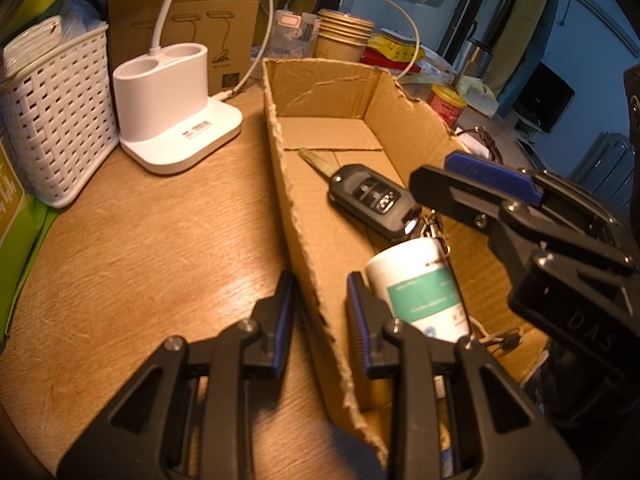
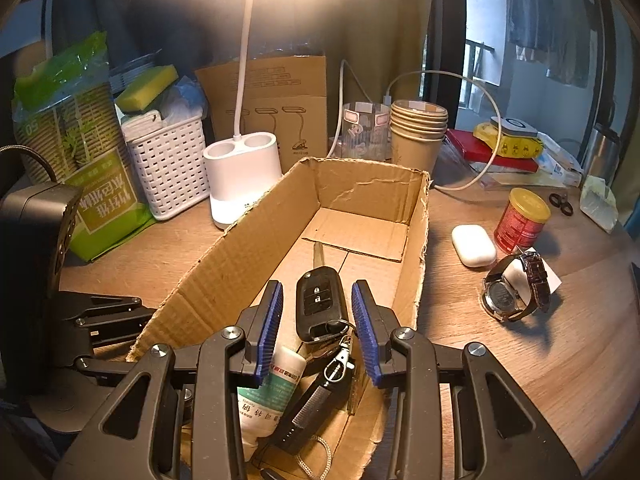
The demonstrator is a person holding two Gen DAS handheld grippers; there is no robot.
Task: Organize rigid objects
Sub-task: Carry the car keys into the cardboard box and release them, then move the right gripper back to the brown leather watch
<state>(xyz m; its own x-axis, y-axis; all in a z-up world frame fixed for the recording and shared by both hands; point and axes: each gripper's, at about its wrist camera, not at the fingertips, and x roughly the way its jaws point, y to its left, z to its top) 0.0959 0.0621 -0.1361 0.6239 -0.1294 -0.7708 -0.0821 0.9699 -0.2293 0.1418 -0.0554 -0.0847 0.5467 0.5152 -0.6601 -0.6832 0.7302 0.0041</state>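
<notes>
A black car key fob point(image 2: 320, 304) lies on the floor of an open cardboard box point(image 2: 360, 188), its metal blade pointing toward the far end wall and its key ring point(image 2: 340, 326) toward the near end. Just beside the ring, a white tube with a green label point(image 2: 268, 392) lies along the box floor, and a black ridged object point(image 2: 308, 412) with a cord rests next to it, touching the tube's side.

The right gripper point(image 2: 318, 328) hangs over the near end of the box, above the fob's ring end, with its blue-padded jaws spread apart and nothing between them. The left gripper point(image 1: 320, 320) is also spread wide and holds nothing; its fingers straddle the box's torn left wall point(image 1: 308, 256), one blue pad outside over the table and the other inside beside the white tube point(image 1: 420, 292). In the left wrist view the fob point(image 1: 372, 200) sits just beyond the tube, and the right gripper point(image 1: 480, 188) reaches in from the right.

The box stands on a round wooden table point(image 2: 520, 360). To its right, well apart from it, lie a white earbud case point(image 2: 473, 246), a wristwatch with a brown strap point(image 2: 516, 292) and a red can with a yellow lid point(image 2: 520, 220). Behind the box stand stacked paper cups point(image 2: 418, 136), and to its left a white desk lamp base point(image 2: 244, 176) and a white woven basket point(image 2: 168, 168).
</notes>
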